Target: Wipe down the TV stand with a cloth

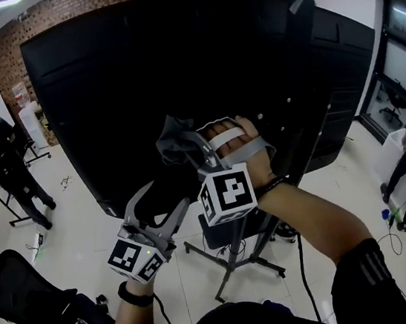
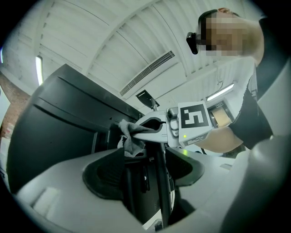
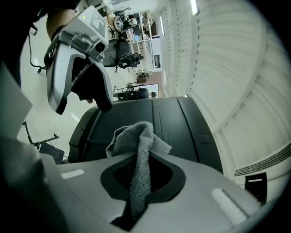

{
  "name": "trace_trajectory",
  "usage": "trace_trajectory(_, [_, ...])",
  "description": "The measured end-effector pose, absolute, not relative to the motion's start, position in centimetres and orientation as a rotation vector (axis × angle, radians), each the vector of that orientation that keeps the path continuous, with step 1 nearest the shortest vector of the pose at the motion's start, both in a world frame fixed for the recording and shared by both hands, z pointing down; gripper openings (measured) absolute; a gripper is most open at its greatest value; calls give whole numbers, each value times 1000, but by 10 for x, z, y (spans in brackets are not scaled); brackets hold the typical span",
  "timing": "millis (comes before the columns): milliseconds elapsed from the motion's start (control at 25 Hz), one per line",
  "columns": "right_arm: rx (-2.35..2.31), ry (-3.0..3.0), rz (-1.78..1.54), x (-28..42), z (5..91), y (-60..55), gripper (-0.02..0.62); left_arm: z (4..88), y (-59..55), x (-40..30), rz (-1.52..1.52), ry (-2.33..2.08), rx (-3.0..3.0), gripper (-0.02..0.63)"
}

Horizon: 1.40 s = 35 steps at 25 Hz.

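Wiping seems in hand: right claw [image 1: 187, 152] clamps the grey terry cloth [image 3: 141, 136] by the big black TV [image 1: 137, 69]; left claw [image 2: 143, 173] is open. Next, I think, bring the cloth down to the grey metal stand [image 1: 232, 262].

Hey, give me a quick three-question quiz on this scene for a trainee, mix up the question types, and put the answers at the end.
1. Multiple choice: what does the right gripper hold? A) a sponge B) a grey cloth C) a spray bottle
2. True or false: the left gripper has its fingers shut on the cloth.
3. Fill in: the large black panel just beyond both grippers is a ___ on a floor stand.

Key
1. B
2. False: its fingers stand apart, gripping nothing.
3. TV
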State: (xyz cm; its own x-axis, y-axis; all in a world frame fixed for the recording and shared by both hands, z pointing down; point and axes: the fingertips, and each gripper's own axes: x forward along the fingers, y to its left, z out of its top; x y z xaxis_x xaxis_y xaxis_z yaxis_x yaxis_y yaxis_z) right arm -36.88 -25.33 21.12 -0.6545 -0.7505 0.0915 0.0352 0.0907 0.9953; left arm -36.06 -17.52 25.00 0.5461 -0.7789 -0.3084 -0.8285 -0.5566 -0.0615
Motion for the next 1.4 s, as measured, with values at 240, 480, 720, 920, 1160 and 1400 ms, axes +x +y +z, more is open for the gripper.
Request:
trace_trajectory(240, [605,-1773,-1631,-413,242,-260,15,256,-167,-384,350,1442,-2546,307])
trace_trajectory(480, [625,-1701,-1648,-408,248,-273,15,261,-167,-392,358,1463,-2546,307])
trace_trajectory(720, [653,-1654,-1608,-378,255,-284,15,263,-176,-372,362,1403,-2582,307])
trace_trajectory(920, [677,-1639,-1539,-350,259,-292,15,261,-183,-349,357,1334,-2619,308])
trace_trajectory(1160, [715,-1551,-1526,-327,262,-301,15,263,-185,-332,353,1292,-2650,307])
trace_trajectory(1400, [731,-1624,-1512,-317,254,-291,15,263,-185,-323,357,1280,-2658,307])
